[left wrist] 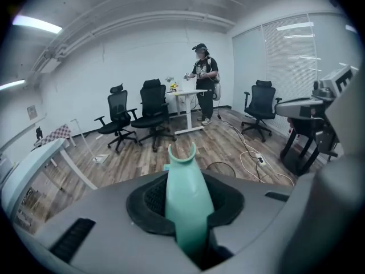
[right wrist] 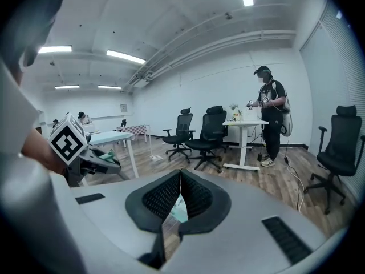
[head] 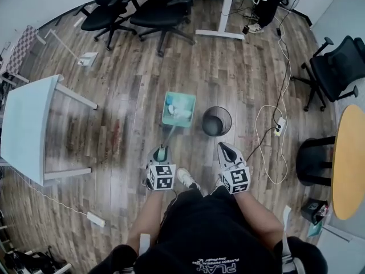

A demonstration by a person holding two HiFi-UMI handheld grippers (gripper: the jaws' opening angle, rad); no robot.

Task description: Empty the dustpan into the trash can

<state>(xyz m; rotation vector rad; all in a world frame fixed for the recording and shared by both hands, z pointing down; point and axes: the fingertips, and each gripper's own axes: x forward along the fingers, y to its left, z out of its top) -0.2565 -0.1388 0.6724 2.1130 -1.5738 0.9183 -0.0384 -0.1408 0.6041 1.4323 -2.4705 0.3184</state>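
Two tongs with square-marker cubes (head: pixel 161 176): left tongs (head: pixel 162 152) tight on teal dustpan handle (left wrist: pixel 188 204), right tongs (head: pixel 226 148) closed, empty.

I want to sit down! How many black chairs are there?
4: one chair and another top left, one at right, one by the round table. More may be hidden.

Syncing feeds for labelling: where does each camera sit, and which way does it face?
Head view: on the person's head, steeply down at dustpan, trash can, floor; shows left tool, right tool, forearms.
Left tool view: on the left tool, facing across the room; jaws clamp the dustpan handle.
Right tool view: on the right tool, facing across the room; jaws closed, empty; left tool at left.
Shared: both tool views show a standing person at a white desk.
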